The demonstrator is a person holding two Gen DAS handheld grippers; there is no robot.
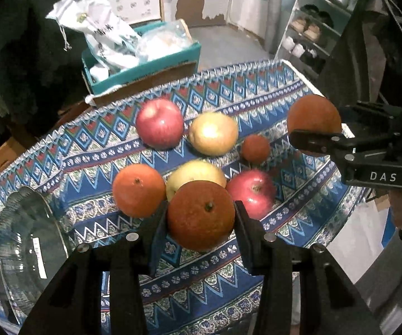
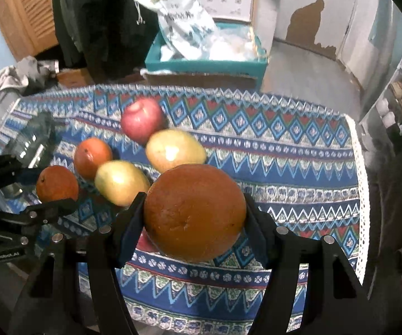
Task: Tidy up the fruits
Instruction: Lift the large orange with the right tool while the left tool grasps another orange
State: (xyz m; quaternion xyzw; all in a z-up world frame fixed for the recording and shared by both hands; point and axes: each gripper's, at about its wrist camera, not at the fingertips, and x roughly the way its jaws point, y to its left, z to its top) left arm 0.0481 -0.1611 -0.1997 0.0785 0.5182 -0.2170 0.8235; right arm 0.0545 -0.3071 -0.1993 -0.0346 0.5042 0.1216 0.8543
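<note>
My left gripper [image 1: 201, 212] is shut on an orange [image 1: 201, 215] held just above the patterned tablecloth [image 1: 256, 89]. My right gripper [image 2: 195, 215] is shut on a second orange [image 2: 195, 212]; it shows at the right of the left wrist view [image 1: 313, 120]. On the cloth lie two red apples [image 1: 159, 123] [image 1: 252, 192], two yellow-green pears [image 1: 213, 133] [image 1: 195, 174], another orange [image 1: 138, 190] and a small dark orange fruit [image 1: 255, 149]. A clear glass bowl [image 1: 28, 245] stands at the left, and it holds no fruit.
A teal cardboard box [image 1: 145, 67] with white bags stands beyond the table's far edge. A shoe rack [image 1: 312, 33] is at the far right. The table's right edge [image 2: 360, 167] has a white lace trim.
</note>
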